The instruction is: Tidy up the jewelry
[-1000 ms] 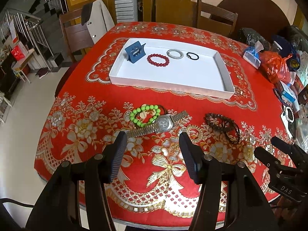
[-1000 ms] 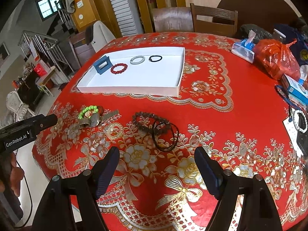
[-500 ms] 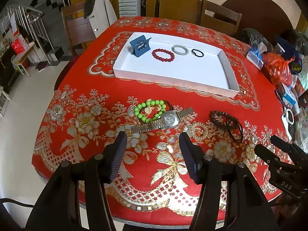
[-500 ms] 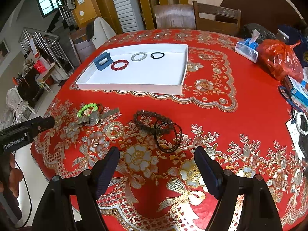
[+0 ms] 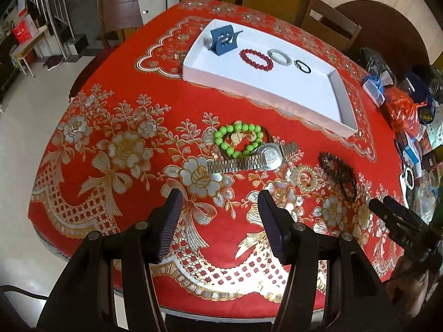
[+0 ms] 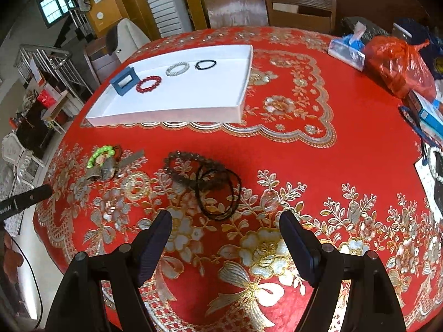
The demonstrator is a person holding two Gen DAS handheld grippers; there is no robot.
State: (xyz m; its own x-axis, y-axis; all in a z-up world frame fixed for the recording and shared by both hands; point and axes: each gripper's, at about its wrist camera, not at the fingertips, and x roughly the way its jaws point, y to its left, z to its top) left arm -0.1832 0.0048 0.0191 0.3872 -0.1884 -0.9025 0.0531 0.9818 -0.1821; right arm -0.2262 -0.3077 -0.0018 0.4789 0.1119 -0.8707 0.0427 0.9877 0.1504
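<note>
A white tray [image 5: 340,102] on the red tablecloth holds a blue clip [image 5: 224,41], a red bead bracelet [image 5: 256,60], a silver bracelet [image 5: 279,57] and a black ring [image 5: 302,66]. Nearer lie a green bead bracelet [image 5: 239,139], a metal watch [image 5: 253,159], a gold ring-shaped piece [image 5: 304,177] and dark bracelets [image 5: 339,174]. My left gripper [image 5: 218,207] is open and empty, just short of the watch. My right gripper [image 6: 225,235] is open and empty, just short of the dark bracelets [image 6: 206,182]. The tray [image 6: 243,94] also shows in the right wrist view.
Bags and boxes crowd the table's right side: a red plastic bag [image 6: 398,66], a tissue pack [image 6: 347,48], a blue box [image 6: 430,116]. Wooden chairs [image 6: 299,8] stand behind the table. The table's front edge [image 5: 221,312] is right below my left gripper.
Both grippers have moved forward toward the jewelry on the cloth. The left one has also swung leftward, so the tray looks more angled. Both stay open.
</note>
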